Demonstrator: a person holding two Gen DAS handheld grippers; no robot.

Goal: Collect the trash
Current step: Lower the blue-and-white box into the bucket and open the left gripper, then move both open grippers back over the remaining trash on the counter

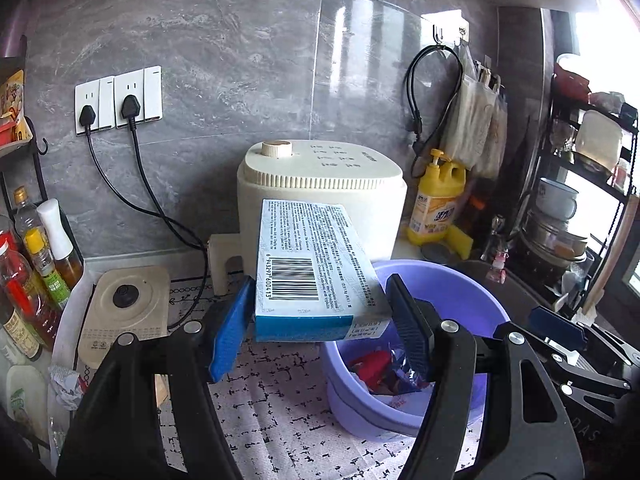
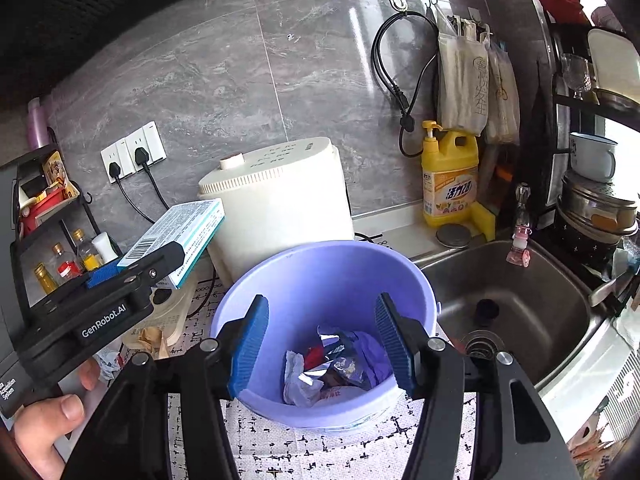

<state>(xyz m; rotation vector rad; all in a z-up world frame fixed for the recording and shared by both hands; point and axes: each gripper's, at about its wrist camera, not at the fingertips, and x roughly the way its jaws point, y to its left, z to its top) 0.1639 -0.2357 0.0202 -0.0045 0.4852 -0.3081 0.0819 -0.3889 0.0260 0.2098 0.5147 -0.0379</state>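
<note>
I had the blue-and-white carton (image 1: 312, 276) pinched between the pads of my left tongs (image 1: 316, 324), lifted off the counter and held just beside the rim of the purple bucket (image 2: 320, 276), not yet over its mouth. My right tongs (image 2: 320, 344) hung spread and empty above the bucket. Inside lay crumpled paper, foil wrappers (image 2: 340, 360) and something red, so I judged a good part of the collecting done. The carton remained to be dropped in (a short swing to the right, I reckoned). A crumpled wrapper (image 1: 66, 386) at the counter's left edge looked like trash waiting too.
</note>
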